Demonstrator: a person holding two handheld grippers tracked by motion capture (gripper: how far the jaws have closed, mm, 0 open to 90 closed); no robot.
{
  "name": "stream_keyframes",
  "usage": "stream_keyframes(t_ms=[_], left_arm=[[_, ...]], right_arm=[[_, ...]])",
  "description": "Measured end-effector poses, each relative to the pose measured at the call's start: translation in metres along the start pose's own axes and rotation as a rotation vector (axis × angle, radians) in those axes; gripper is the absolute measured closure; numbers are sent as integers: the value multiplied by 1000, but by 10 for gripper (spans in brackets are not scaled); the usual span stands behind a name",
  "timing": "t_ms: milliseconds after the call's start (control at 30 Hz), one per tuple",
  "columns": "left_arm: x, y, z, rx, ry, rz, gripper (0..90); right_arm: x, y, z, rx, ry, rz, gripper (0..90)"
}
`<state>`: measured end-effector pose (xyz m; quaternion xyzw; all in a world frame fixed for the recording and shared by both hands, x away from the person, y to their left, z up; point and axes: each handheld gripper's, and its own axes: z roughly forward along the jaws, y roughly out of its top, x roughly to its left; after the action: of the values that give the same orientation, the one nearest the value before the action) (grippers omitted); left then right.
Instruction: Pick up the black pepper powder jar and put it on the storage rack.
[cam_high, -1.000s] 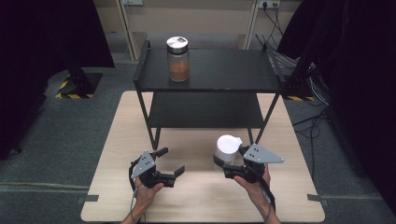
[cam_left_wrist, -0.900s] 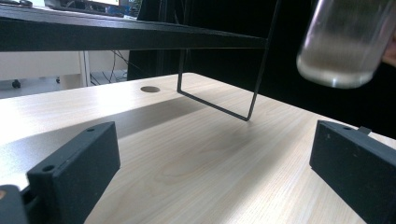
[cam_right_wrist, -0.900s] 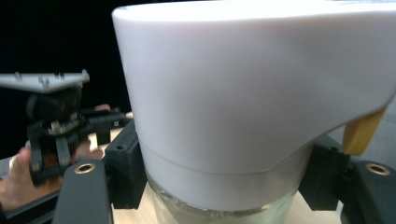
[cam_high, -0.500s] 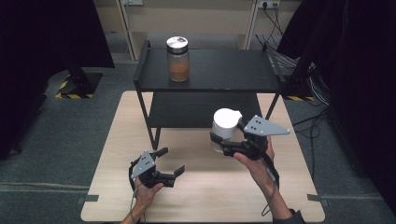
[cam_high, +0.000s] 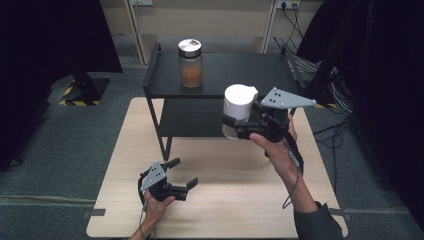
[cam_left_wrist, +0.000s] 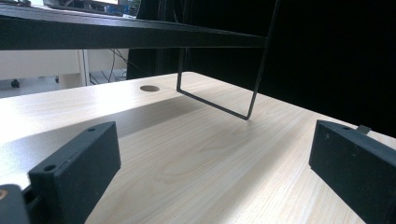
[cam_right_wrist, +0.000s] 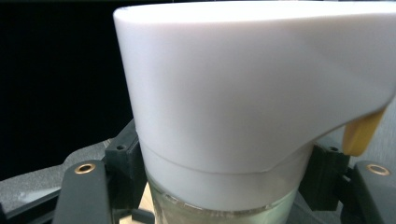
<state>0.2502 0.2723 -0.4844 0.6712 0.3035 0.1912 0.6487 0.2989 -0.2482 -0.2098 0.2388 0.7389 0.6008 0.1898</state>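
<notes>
The jar (cam_high: 238, 112) has a smooth white plastic lid over clear glass; the desk (cam_high: 225, 200) is pale matt wood; the shelf (cam_high: 225, 75) is matt black metal.

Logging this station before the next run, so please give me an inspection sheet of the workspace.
Surface: pale wood table, bare around the hands.
Job's things: white-capped dispenser, upright, in the air in front of the black rack.
Clutter: metal-lidded jar of brown powder on the rack top.
Grippers: right gripper shut on the dispenser; left gripper open, low over the table.
Cables: one trails along each forearm.
Surroundings: grey carpet, dark curtains, loose cables at right.
</notes>
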Motion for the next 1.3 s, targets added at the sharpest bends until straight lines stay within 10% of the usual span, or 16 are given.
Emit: stream_keyframes(t_ms=[1300], left_arm=[[2,0,-1,-8,-8,-9,14]], right_arm=[[-13,61,79,-37,-277,34,309]])
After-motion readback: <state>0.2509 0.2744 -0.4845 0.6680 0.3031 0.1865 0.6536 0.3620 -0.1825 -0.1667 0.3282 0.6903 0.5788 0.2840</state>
